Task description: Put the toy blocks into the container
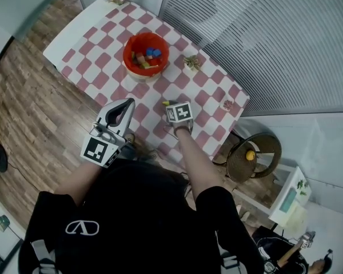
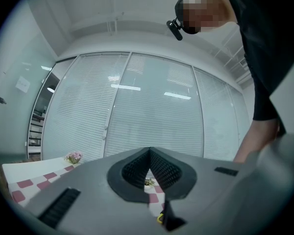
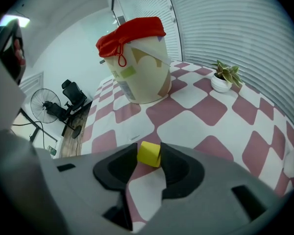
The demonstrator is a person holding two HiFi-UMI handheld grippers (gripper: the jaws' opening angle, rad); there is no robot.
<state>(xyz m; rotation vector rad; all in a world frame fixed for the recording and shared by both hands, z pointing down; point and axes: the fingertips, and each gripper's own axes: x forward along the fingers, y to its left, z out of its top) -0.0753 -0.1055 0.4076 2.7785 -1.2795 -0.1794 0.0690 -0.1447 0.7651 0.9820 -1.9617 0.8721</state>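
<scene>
Now your right claw [image 3: 149, 151] is clamped on a yellow block [image 3: 148, 155] at the checkered surface [image 3: 196, 119], the container [image 3: 139, 62] ahead with open room between. Your left claw [image 2: 148, 153], jaws together, hangs at its near edge, facing blinds [image 2: 137, 116].

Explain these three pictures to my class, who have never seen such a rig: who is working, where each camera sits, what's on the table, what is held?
There is no robot: a person holds a tool with a two-jawed claw in each hand. One picture comes from a camera on the person's head, looking down; the other two come from cameras riding on each tool. On the checked table stand a red-lined container with coloured blocks inside and a small potted plant. The right claw is closed on a yellow block. The left claw is shut and empty.
</scene>
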